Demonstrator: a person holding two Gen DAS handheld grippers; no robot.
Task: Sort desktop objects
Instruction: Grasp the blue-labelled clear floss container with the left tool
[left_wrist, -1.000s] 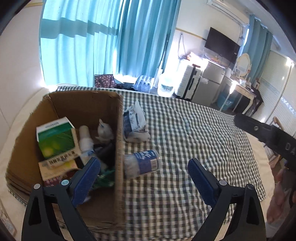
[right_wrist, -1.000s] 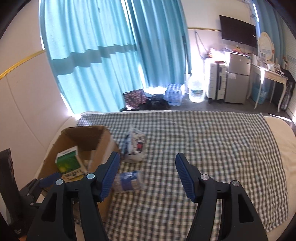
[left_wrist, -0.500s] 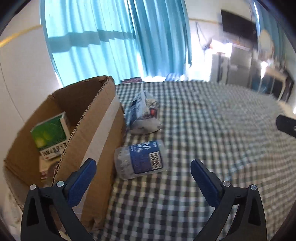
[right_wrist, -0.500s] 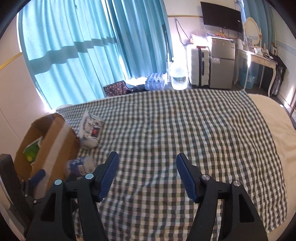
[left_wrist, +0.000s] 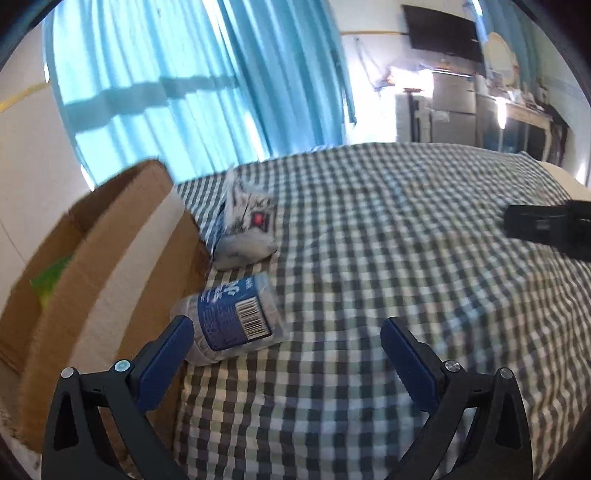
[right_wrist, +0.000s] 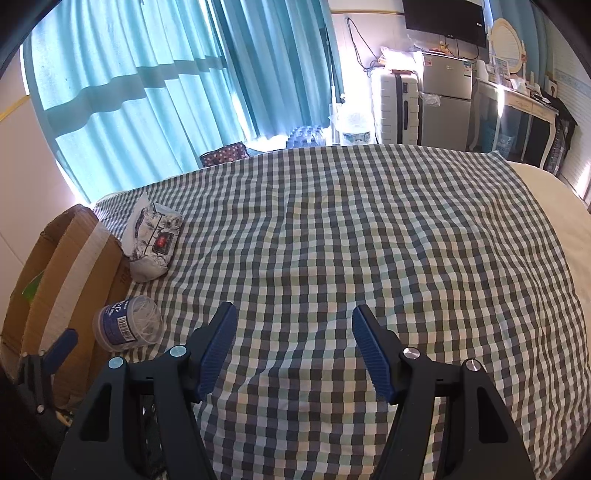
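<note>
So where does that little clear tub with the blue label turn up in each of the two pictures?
Left wrist view: tub lower left of centre, on its side, just past the left gripper's left finger.
Right wrist view: tub far lower left, on the checked cloth.
Shared landmark: the cardboard box right beside it.

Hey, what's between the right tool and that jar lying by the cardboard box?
Only bare checked cloth. In the right wrist view, nothing lies between the right tool and the jar; its open jaws hold nothing.

Barcode on jar (left_wrist: 232, 321) label; lettering unreadable.
</note>
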